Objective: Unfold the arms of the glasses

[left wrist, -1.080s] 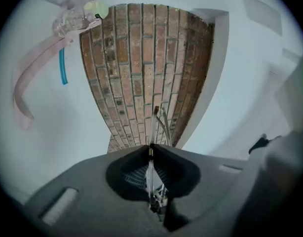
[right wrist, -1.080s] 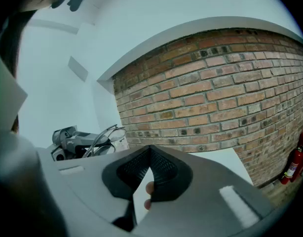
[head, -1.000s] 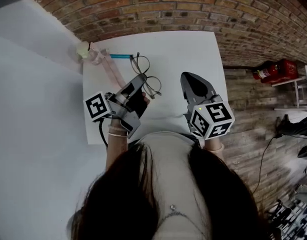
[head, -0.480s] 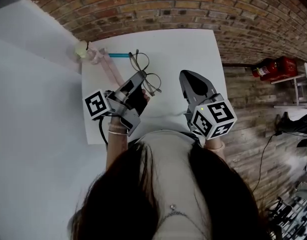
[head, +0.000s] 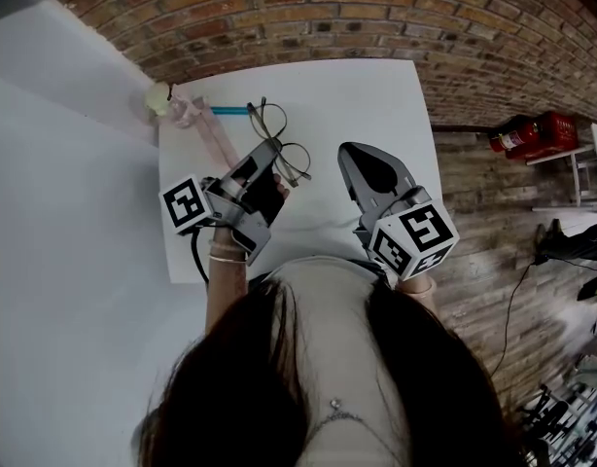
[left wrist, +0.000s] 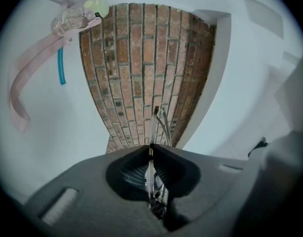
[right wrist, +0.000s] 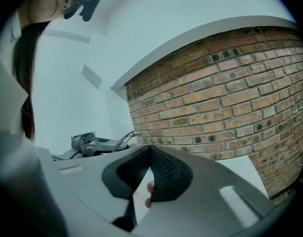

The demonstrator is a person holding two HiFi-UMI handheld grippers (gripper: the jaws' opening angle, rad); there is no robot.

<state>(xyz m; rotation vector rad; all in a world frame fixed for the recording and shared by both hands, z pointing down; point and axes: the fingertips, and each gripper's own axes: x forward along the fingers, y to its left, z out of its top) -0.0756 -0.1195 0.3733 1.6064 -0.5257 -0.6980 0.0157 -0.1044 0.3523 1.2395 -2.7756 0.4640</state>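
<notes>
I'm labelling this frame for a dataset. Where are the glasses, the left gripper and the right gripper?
glasses (head: pixel 272 121): head view, on the far lens.
left gripper (left wrist: pixel 150 147): left gripper view, where its jaws close on the glasses.
right gripper (right wrist: pixel 150 147): right gripper view, where its shut tips meet.

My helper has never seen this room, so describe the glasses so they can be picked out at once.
Find the white table by the brick wall, then the left gripper over its left half. The glasses are pinched in its shut jaws: thin dark wire with two round rims, unlike the pink strap and blue stick lying flat beside them.
</notes>
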